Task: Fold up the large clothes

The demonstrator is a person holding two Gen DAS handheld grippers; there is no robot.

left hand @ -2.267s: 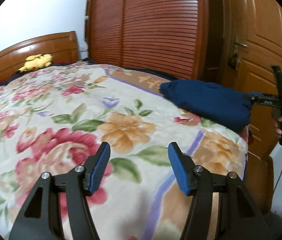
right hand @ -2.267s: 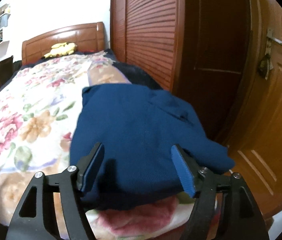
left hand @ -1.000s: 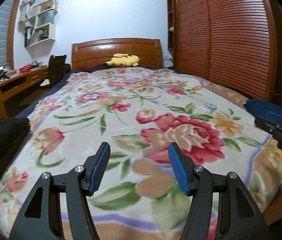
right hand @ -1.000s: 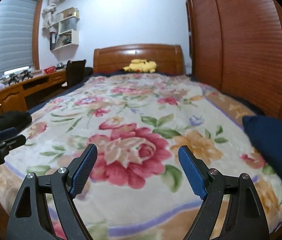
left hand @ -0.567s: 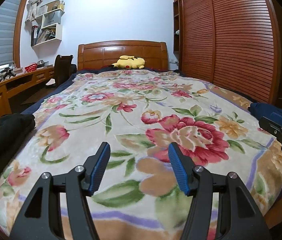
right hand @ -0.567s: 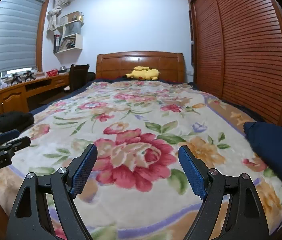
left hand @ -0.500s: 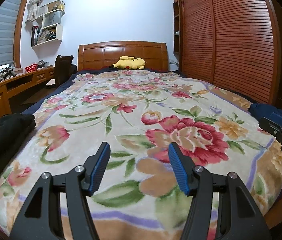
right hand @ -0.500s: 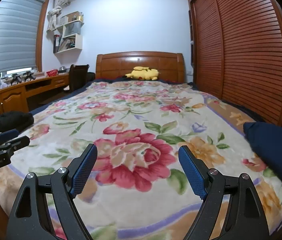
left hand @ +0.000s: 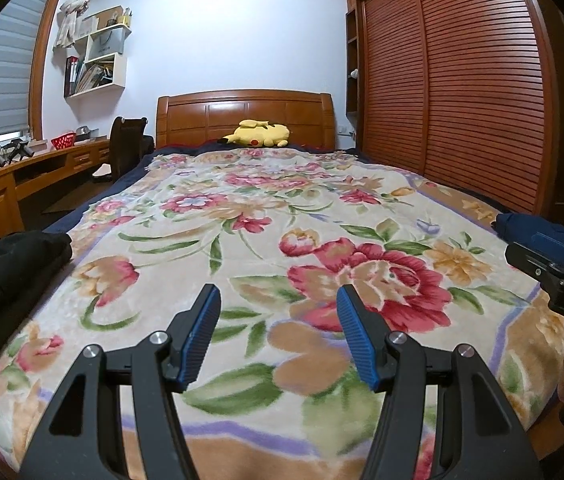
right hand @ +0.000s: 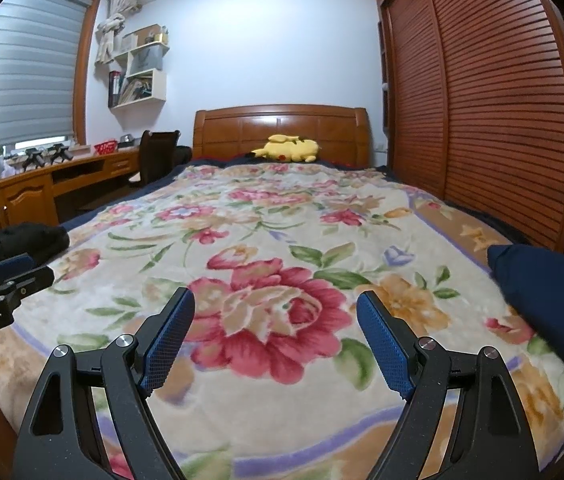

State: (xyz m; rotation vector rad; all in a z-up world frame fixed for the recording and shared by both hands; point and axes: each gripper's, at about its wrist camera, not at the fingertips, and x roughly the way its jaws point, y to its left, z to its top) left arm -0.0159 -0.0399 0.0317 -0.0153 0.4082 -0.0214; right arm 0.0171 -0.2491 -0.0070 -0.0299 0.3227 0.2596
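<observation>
Now, from left to right: a black garment [left hand: 6, 276] lies on the bed's left edge, and the left view shows much more of it than the right view. The left tool [left hand: 278, 334] hangs over the blanket [left hand: 242, 216] with jaws half apart, empty. The right tool [right hand: 275, 342] stands wide, also empty. A folded blue garment [right hand: 554, 304] rests at the bed's right edge, clear only in the right view.

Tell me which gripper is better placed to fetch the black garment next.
Left, probably. The black garment lies at the bed's left edge, nearest the left gripper, whose jaws stand open and empty. The right gripper, also open, sits nearer the folded navy garment.
</observation>
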